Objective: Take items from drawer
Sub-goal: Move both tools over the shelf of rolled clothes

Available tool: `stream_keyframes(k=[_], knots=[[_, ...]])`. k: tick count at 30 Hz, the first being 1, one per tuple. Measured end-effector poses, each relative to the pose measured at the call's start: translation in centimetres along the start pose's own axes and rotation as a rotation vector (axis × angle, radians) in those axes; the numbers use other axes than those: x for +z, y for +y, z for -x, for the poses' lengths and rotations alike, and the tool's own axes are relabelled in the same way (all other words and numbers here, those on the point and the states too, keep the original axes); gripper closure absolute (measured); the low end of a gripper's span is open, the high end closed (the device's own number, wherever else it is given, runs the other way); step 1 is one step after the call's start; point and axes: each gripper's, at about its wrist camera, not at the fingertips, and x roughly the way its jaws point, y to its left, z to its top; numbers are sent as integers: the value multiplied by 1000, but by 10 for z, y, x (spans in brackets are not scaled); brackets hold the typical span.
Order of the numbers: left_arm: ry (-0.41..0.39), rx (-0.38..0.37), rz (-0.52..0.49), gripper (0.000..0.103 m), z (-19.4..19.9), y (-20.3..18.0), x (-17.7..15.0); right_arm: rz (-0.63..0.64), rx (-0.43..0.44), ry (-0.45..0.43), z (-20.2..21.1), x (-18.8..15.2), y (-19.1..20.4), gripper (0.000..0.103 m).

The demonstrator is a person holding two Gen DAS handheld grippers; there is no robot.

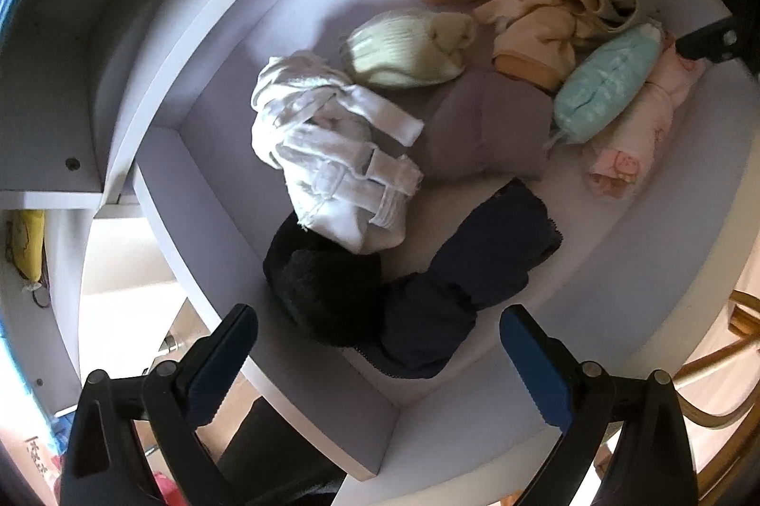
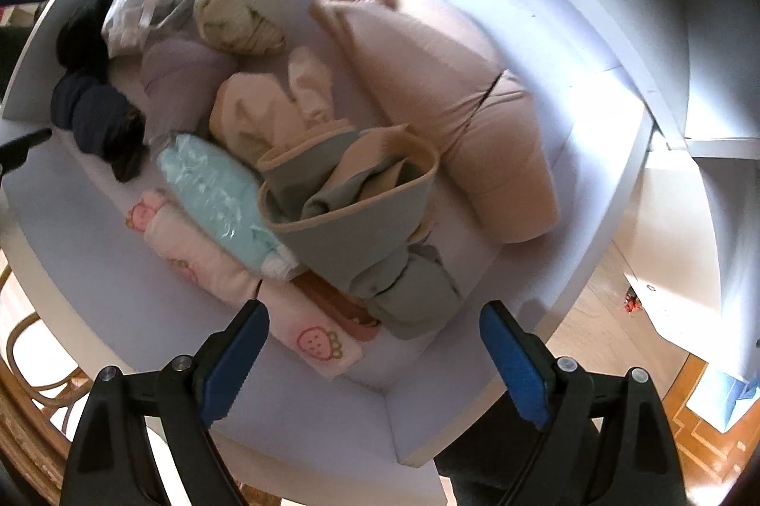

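The white drawer (image 1: 159, 192) stands pulled out, full of rolled and folded clothes. My left gripper (image 1: 377, 316) hangs open above a navy garment (image 1: 475, 268) and a black fuzzy bundle (image 1: 323, 287), with nothing between its fingers. Beyond them lie a white garment (image 1: 332, 154), a pale yellow knit roll (image 1: 408, 50) and a mauve piece (image 1: 479, 126). My right gripper (image 2: 374, 309) is open above a grey-and-tan garment (image 2: 361, 192), a mint roll (image 2: 213, 192) and a pink printed roll (image 2: 204, 259), touching none. A large peach garment (image 2: 441, 97) lies along the far side.
The cabinet frame (image 1: 71, 54) rises beside the drawer. A rattan chair (image 2: 28, 363) stands close to the drawer's other end. Wooden floor (image 2: 603, 306) shows below the drawer corner, and a person's dark trouser leg (image 1: 275, 458) is under the front edge.
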Motion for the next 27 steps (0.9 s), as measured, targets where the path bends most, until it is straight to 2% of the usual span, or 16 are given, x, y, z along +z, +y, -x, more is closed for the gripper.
stream_keyframes(k=[8,15,16,18,21,25,27], knots=[[56,9,81,0,-19,26,-2,0,1,-110,38,11,-14,11],[76,9,91,0,-28,32,0,-9,-1,-168,56,21,-16,13],[80,13,95,0,-29,34,-2,-5,7,-183,64,23,-15,15],[87,20,105,0,-31,35,-6,2,12,-202,71,27,-13,28],[94,15,109,0,-32,37,-8,2,23,-180,77,29,-15,41],[96,10,102,0,-33,37,-5,-80,-46,-137,66,28,-38,42],[92,-4,103,0,-34,36,-3,-143,-49,-117,66,26,-57,42]])
